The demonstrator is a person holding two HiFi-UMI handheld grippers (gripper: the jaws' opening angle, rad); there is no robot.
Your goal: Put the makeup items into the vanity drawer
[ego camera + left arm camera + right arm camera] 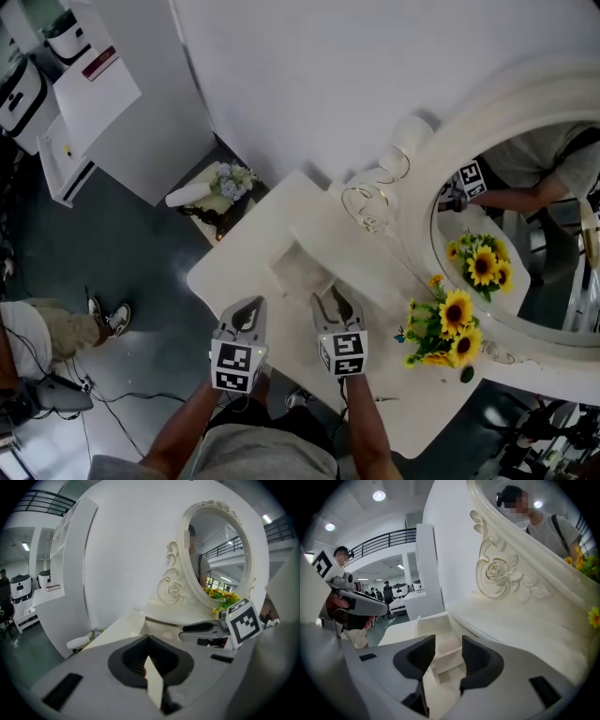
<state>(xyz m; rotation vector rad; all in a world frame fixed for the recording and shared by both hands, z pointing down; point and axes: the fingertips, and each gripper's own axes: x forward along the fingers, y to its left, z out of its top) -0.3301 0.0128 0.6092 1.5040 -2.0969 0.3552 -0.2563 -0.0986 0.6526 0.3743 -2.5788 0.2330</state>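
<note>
While the right gripper [448, 649] hangs released, its jaws apart with nothing between them, it points at the open drawer [433, 623] pulled out of the white vanity table [230, 267]. Just beside it, the left gripper [149, 662] is clenched on a thin pale flat piece [153, 684] that I cannot identify. Whether anything lies in the drawer is unclear. Further right on the tabletop stand sunflowers [450, 328], before the oval mirror [469, 122].
</note>
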